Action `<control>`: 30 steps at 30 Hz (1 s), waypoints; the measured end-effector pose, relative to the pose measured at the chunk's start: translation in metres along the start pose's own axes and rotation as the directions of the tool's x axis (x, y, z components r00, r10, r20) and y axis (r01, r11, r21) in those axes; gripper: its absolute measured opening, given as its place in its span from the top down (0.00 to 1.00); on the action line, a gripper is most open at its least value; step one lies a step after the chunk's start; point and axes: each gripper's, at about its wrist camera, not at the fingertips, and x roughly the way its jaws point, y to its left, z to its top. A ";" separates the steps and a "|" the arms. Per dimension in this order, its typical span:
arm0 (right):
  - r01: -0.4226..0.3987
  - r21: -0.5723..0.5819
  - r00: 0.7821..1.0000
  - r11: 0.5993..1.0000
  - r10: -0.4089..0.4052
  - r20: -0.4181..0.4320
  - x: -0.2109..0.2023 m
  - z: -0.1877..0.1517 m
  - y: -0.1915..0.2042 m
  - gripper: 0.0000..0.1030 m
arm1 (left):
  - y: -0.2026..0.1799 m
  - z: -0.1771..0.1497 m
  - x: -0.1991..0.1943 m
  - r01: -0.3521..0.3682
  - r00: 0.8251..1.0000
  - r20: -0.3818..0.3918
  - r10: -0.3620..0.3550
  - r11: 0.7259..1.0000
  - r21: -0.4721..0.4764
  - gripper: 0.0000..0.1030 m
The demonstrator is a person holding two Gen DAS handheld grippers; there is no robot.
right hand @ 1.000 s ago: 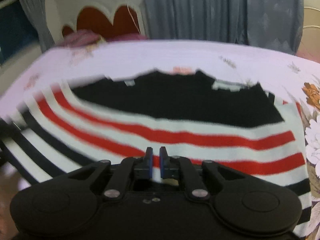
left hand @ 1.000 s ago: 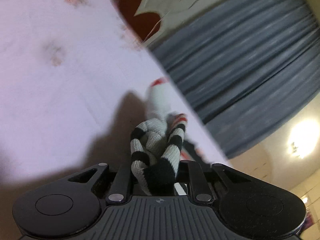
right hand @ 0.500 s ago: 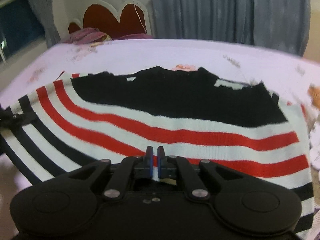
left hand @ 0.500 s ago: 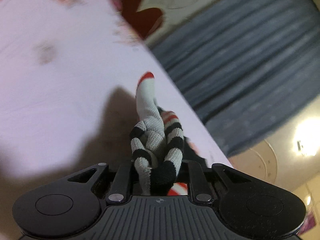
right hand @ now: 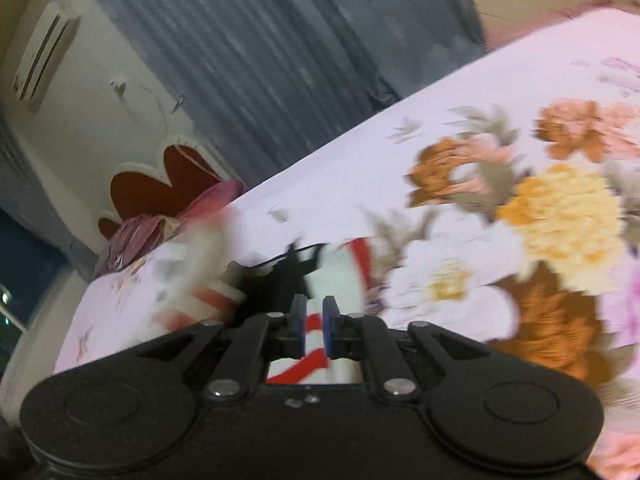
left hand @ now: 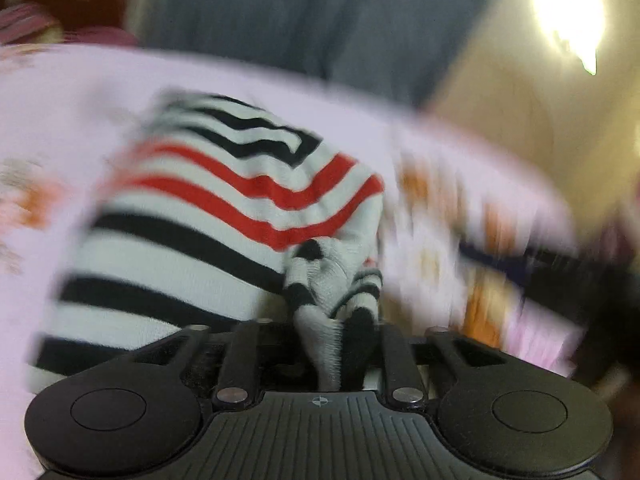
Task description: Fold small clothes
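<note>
The left gripper [left hand: 336,344] points down at the bed [left hand: 52,120]. Its jaws have just been opening, and a bunched bit of the striped sweater [left hand: 224,216] sits between them. The fingertips are hidden behind the cloth, so I cannot tell if they press on it. The sweater has black, red and white stripes and lies in a heap on the bed, right in front of this gripper.

The right gripper [right hand: 314,328] is rolled to one side, so the bed looks tilted. Its jaws have just been opening too. There is a small gap between the blue pads [right hand: 299,326]. The red and white cloth shows in that gap, but the pads do not seem to squeeze it.

The bed sheet [right hand: 520,208] is pale pink with big orange, yellow and white flowers. Behind the bed are a grey curtain [right hand: 280,60], a red headboard [right hand: 160,188] and a bright lamp [left hand: 568,12]. Both pictures are blurry.
</note>
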 end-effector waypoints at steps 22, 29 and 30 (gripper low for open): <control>-0.036 -0.048 0.973 0.998 0.024 -0.228 0.082 -0.004 0.018 0.62 | 0.155 0.008 -0.054 -0.113 0.988 0.095 0.122 0.988 -0.102 0.59; -0.010 -0.308 1.000 0.951 0.000 -0.031 0.059 0.004 0.051 0.89 | 0.116 0.019 -0.038 -0.084 0.989 0.131 0.075 0.994 0.068 0.88; -0.008 -0.330 1.000 0.944 0.004 -0.011 0.053 0.005 0.052 0.89 | 0.111 0.020 -0.031 -0.074 0.992 0.107 0.066 0.994 0.079 0.88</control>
